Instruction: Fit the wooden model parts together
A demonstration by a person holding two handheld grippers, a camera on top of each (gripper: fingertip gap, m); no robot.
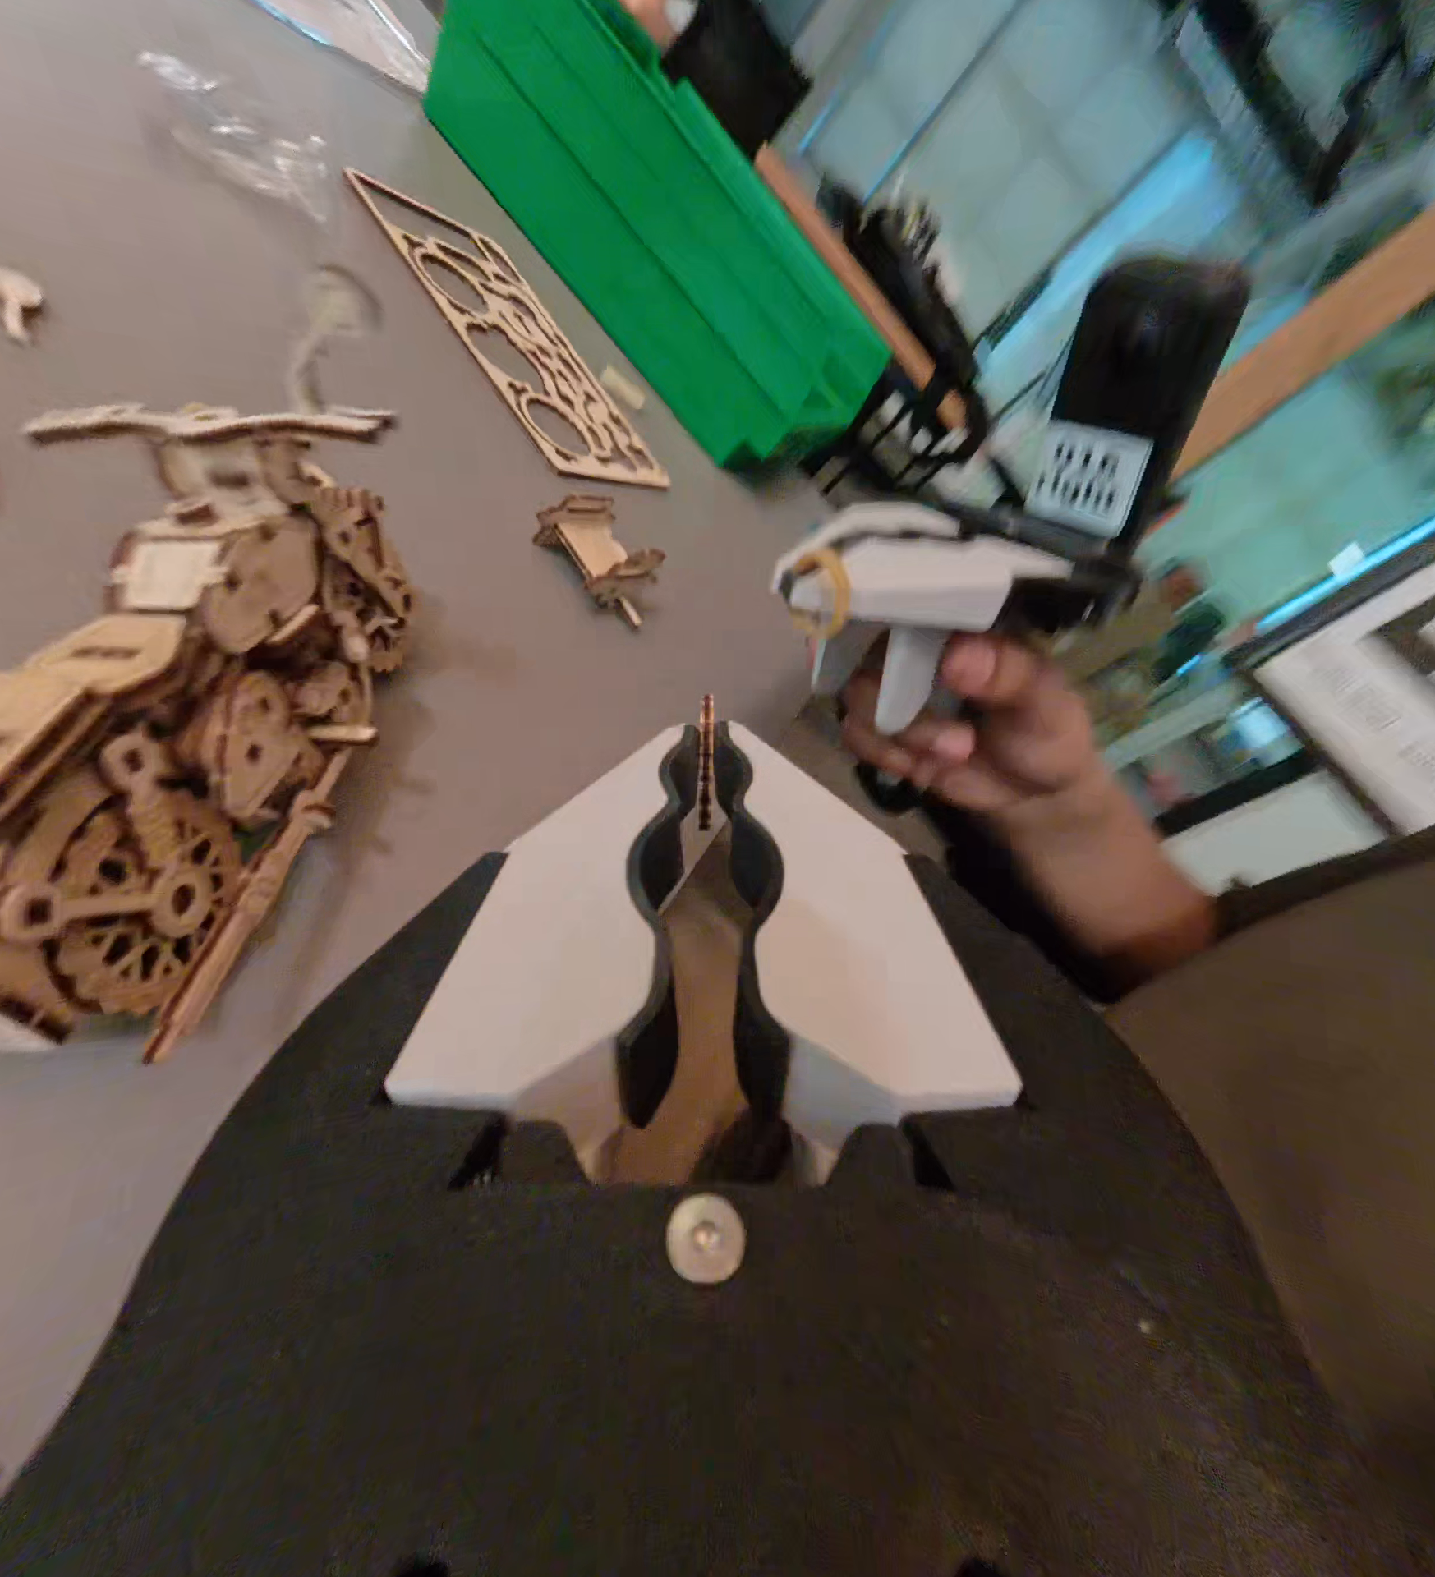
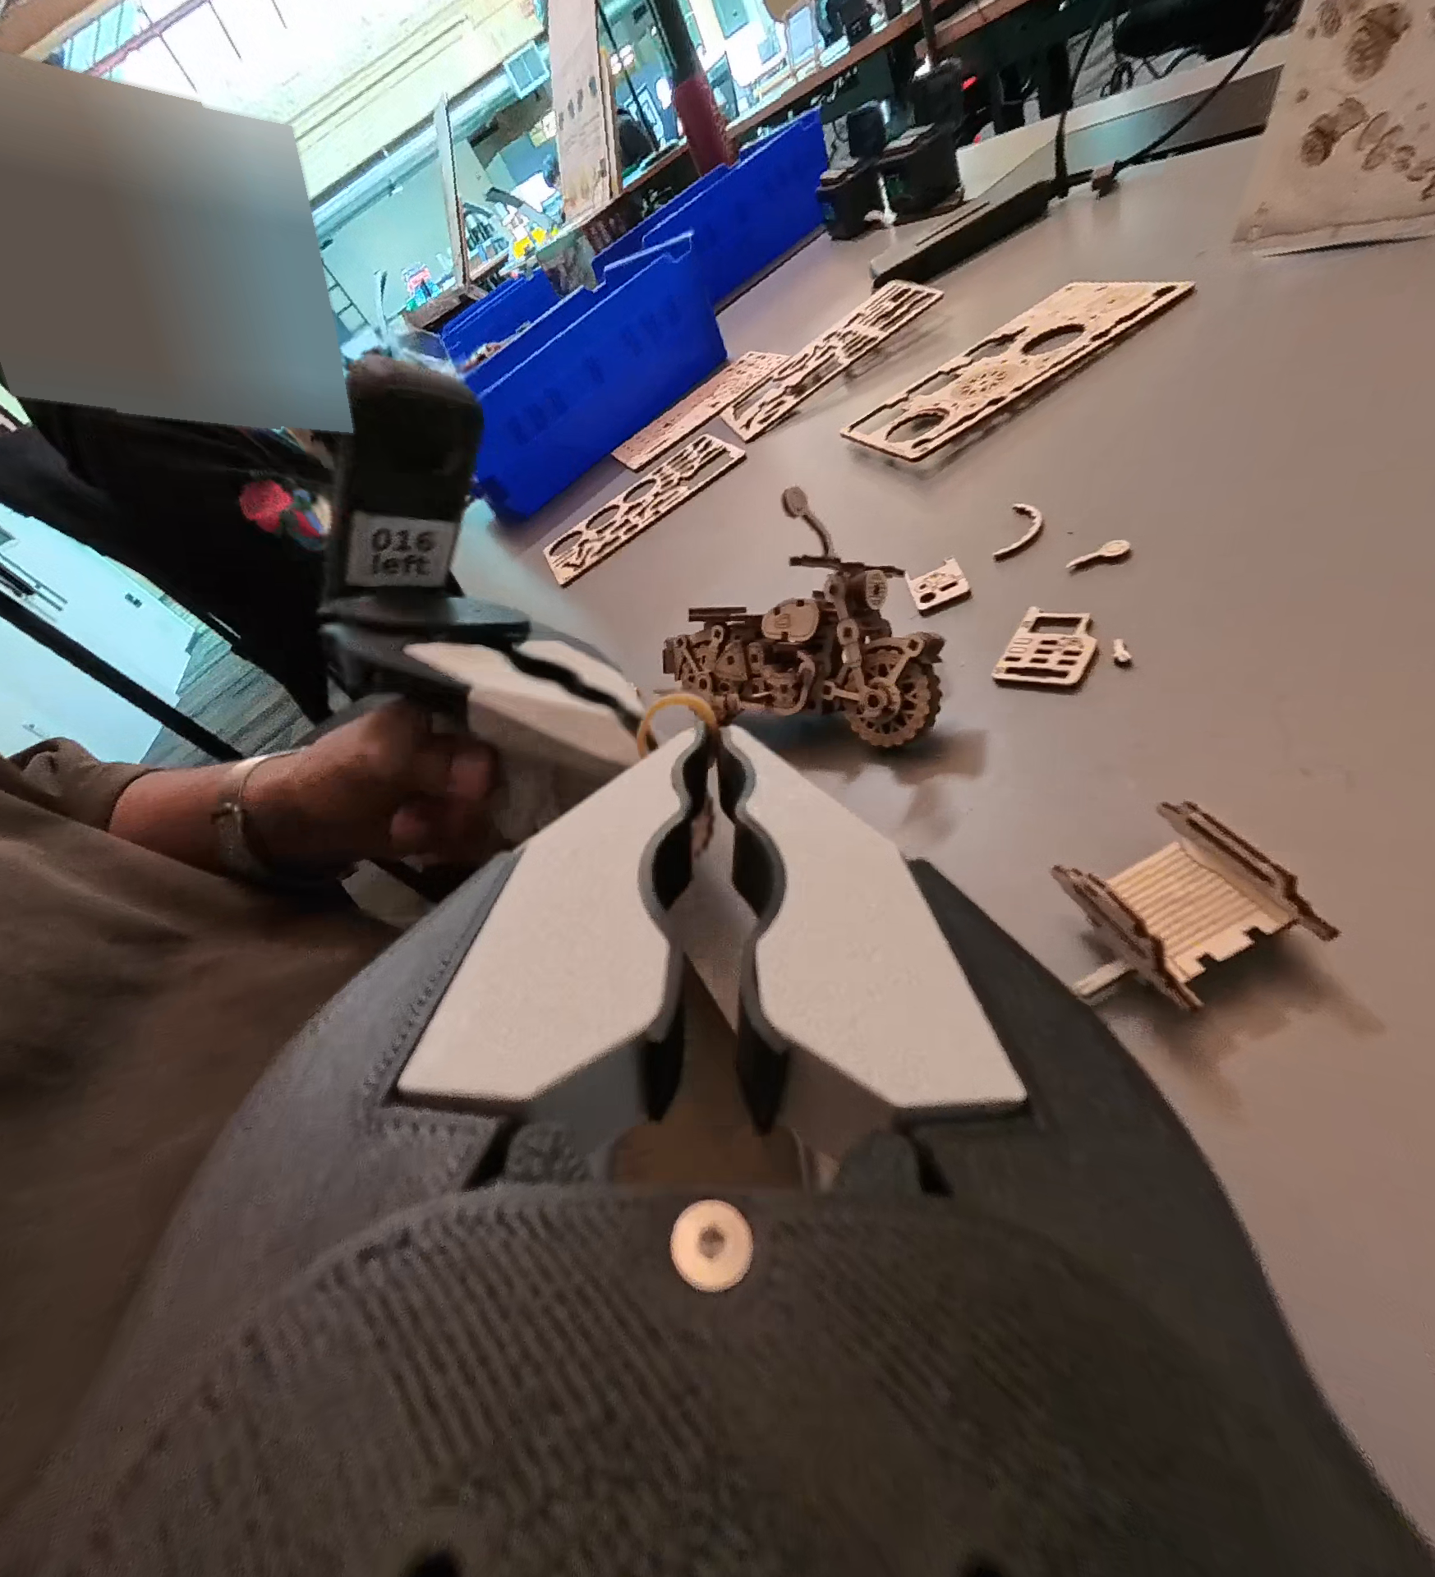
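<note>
At frame centre, both grippers pinch small things above the grey table (image 2: 1209, 768).
Left gripper (image 1: 707, 725) clamps a thin wooden piece (image 1: 706, 751) edge-on; right gripper (image 2: 707, 741) nips a yellow rubber band (image 2: 673, 708); wooden motorcycle (image 2: 807, 666) stands beyond it.

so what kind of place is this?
Probably a workshop or lab: a grey worktable spread with laser-cut wooden sheets and a wooden motorcycle model, blue storage bins beside them, more benches with equipment behind.
</note>
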